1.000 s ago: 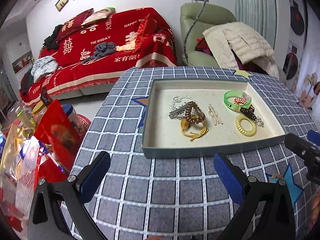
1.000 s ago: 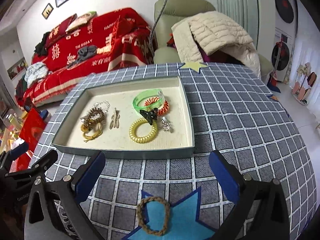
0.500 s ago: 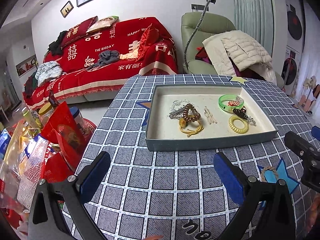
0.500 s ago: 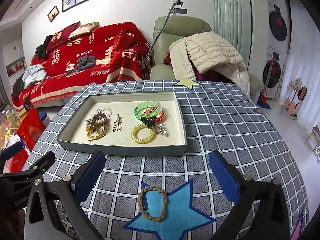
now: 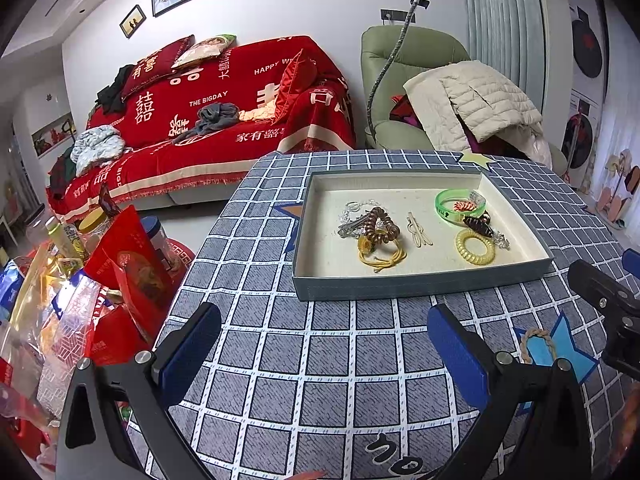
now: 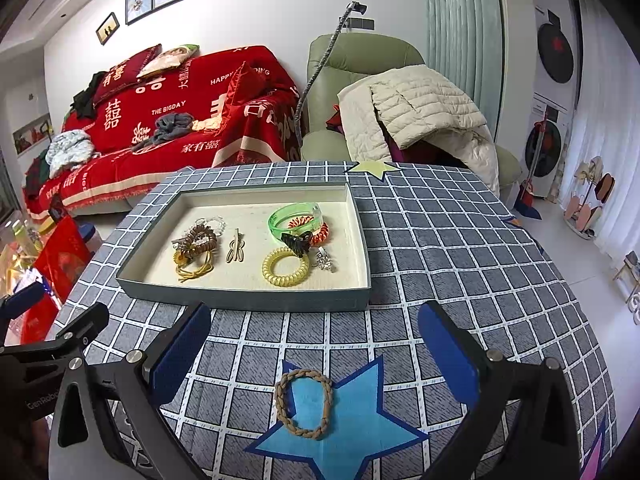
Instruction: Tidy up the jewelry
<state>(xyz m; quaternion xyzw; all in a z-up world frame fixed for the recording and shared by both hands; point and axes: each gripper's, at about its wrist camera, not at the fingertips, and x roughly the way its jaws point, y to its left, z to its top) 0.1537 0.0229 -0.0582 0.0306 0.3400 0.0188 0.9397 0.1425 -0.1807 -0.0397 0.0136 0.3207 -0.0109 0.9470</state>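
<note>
Checked tablecloth (image 6: 440, 240) holds tray (image 6: 248, 300) of jewelry. Braided band (image 6: 304, 404) lies on blue star. Left gripper (image 5: 324, 344) and right gripper (image 6: 314, 344) both spread, empty.

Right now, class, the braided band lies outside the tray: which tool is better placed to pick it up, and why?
The right tool. Its open fingers frame the braided band, which lies just ahead on the blue star. The left tool faces bare cloth, with the band off to its right.

Left gripper (image 5: 324, 346): black angular frame, two fingers faced with blue pads (image 5: 192, 354), silver screws at the joints. Right gripper (image 6: 314, 350): same black frame, blue pads (image 6: 448, 354), silver screws at four and eight o'clock. White lettering, partly cut off, on a black arm at eight o'clock in the right view.
</note>
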